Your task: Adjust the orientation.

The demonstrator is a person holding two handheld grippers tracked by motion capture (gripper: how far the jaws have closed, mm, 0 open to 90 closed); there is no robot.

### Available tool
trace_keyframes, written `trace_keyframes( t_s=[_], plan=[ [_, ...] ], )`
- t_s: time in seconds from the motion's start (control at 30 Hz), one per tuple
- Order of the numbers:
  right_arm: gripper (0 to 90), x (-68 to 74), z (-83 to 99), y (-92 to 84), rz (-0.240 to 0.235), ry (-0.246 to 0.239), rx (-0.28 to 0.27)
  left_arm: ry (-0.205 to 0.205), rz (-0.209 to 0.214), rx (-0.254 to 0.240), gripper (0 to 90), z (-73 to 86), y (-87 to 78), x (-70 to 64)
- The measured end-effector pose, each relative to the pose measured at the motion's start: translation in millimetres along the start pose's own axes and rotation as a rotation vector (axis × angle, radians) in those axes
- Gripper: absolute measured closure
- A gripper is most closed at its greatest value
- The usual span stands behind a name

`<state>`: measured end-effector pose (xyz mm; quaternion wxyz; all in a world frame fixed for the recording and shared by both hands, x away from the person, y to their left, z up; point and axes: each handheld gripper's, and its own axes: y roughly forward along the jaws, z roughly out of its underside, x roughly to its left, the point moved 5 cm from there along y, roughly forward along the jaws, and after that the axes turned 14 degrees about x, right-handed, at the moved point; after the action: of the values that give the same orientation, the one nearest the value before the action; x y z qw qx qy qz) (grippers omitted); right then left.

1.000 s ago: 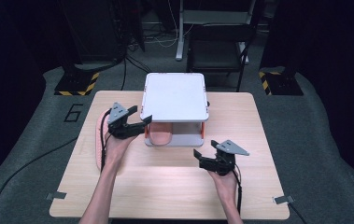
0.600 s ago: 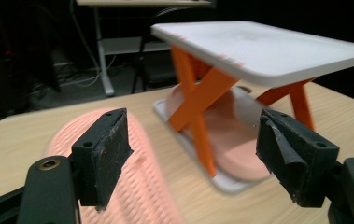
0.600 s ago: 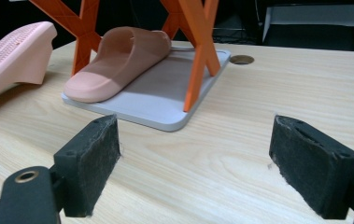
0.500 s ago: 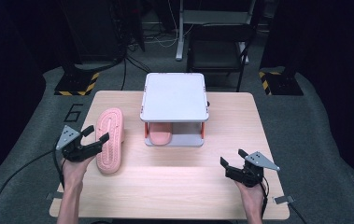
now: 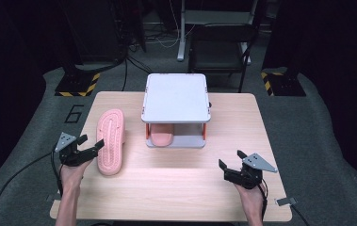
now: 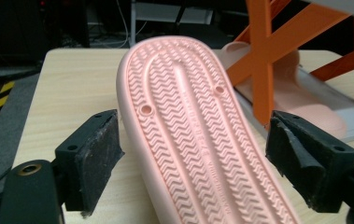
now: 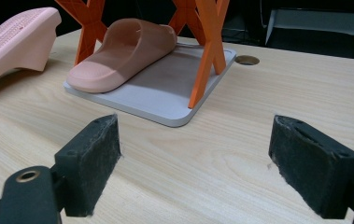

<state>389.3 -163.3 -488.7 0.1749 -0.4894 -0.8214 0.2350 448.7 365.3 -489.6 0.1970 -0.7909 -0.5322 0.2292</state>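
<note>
Pink foam, sole up, the loose slipper (image 5: 110, 147) lies on the pale wooden tabletop (image 5: 176, 188) at about nine o'clock from the small grey rack (image 5: 176, 96), its toe pointing toward twelve o'clock. The left hand-held gripper (image 5: 89, 147) sits at the slipper's heel end, near the tabletop's eight o'clock edge. In the left gripper view its black pads (image 6: 95, 158) stand on either side of the ribbed sole (image 6: 198, 135) with a gap at each side, so the slipper is released; the jaws have just been opening, with the slipper between them but not pressed. A second slipper (image 5: 162, 136), strap up, rests on the rack's lower shelf between orange cross-braced legs (image 7: 205, 51). The right hand-held gripper (image 5: 230, 160) hovers near the tabletop's five o'clock corner, well apart from the rack, its jaws spread wide over bare wood with nothing between them. A forearm comes in from six o'clock behind each tool.
</note>
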Motion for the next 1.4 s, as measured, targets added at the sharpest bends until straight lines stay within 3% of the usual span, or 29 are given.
trace_keyframes(
  t_s=[0.3, 0.43, 0.6, 0.7, 0.73, 0.83, 0.97, 1.23, 1.4],
  plan=[
    [16.4, 2.0, 1.9, 0.0, 0.001, -0.001, -0.002, -0.039, -0.062, 0.077, 8.4, 11.2, 26.2, -4.6],
    [16.5, 2.2, 1.5, -0.8, -0.004, -0.013, -0.004, -0.067, -0.078, 0.104, 2.6, 14.1, 30.2, -10.5],
    [16.9, 2.4, 1.8, -1.8, -0.004, -0.010, -0.005, -0.084, -0.156, 0.129, 0.0, 19.8, 24.7, -32.7],
    [17.1, 4.2, 0.8, -1.5, -0.008, -0.015, -0.009, -0.070, -0.210, 0.154, 0.0, 25.2, 29.7, -45.2],
    [17.2, 5.0, 0.5, -1.6, -0.006, -0.017, -0.009, -0.066, -0.211, 0.179, 0.0, 26.9, 31.1, -48.5],
    [17.6, 6.2, 0.4, -1.6, -0.007, -0.019, -0.012, -0.050, -0.294, 0.184, 0.0, 27.6, 37.7, -52.9],
    [17.7, 1.9, 1.8, -3.2, 0.000, -0.009, -0.013, -0.040, -0.343, 0.224, 0.0, 23.0, 43.7, -54.1],
    [18.2, 0.2, 1.8, -4.2, -0.002, -0.002, -0.015, -0.064, -0.345, 0.236, 0.0, 21.5, 47.0, -48.3],
    [18.4, 2.0, 1.1, -4.0, -0.006, -0.005, -0.016, -0.074, -0.313, 0.219, 0.0, 23.6, 41.2, -45.5]
  ],
)
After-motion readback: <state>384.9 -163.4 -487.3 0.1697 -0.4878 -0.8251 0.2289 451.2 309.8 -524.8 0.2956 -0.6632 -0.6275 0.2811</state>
